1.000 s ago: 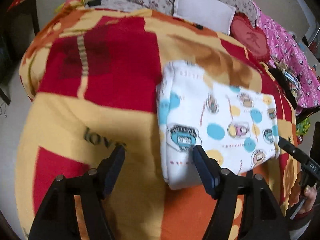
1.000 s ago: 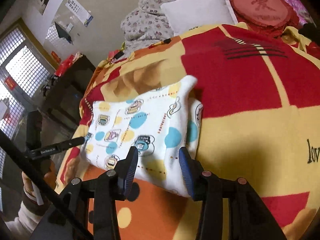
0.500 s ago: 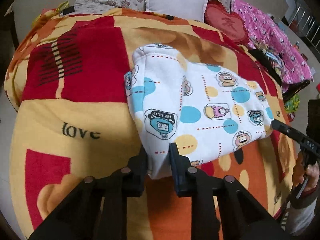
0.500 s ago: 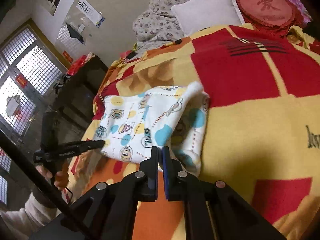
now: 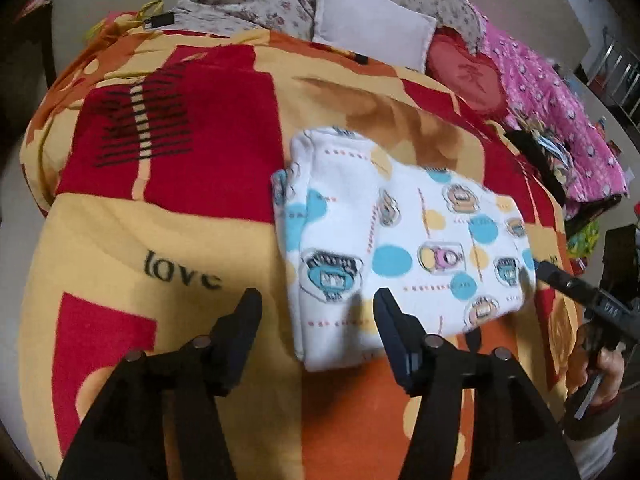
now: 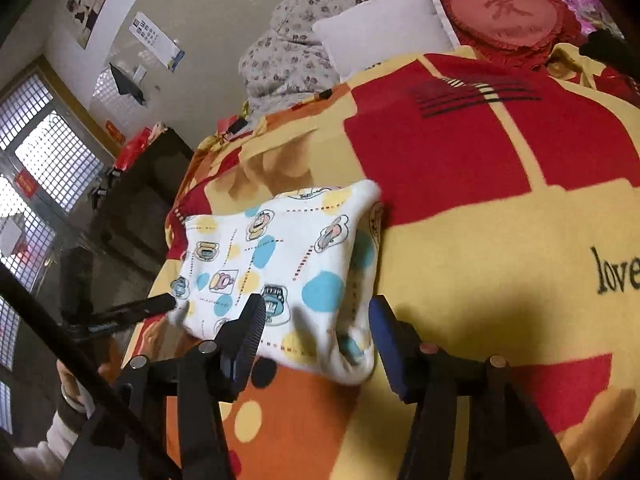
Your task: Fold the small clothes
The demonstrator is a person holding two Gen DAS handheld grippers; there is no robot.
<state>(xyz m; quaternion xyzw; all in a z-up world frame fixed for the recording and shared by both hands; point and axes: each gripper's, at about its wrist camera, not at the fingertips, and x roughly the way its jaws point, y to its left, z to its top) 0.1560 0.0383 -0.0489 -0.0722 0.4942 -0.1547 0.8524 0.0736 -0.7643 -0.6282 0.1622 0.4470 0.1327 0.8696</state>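
Observation:
A folded white baby garment (image 5: 400, 240) with blue and yellow dots and cartoon figures lies flat on the red, yellow and orange blanket (image 5: 180, 220). My left gripper (image 5: 316, 306) straddles its near left corner. Its jaws are opening; one finger is over the blanket, the other over the cloth, and neither pad presses. In the right wrist view my right gripper (image 6: 316, 308) straddles the garment's (image 6: 280, 248) near right corner, jaws opening too, pads off the fabric. Each view shows the other gripper's tip at the far side edge: the right gripper (image 5: 544, 271), the left gripper (image 6: 168, 303).
A white pillow (image 5: 372, 24), a red heart cushion (image 5: 468, 72) and a floral quilt (image 6: 288, 52) lie at the bed's head. A pink quilt (image 5: 560, 120) lies to the right. A dark cabinet (image 6: 136, 200) and barred windows (image 6: 40, 148) stand left of the bed. A hand (image 5: 600, 364) holds the right gripper.
Both grippers stood open a second ago, closed at the garment's near edge half a second ago, and now stand open again. The garment still lies folded in about the same place.

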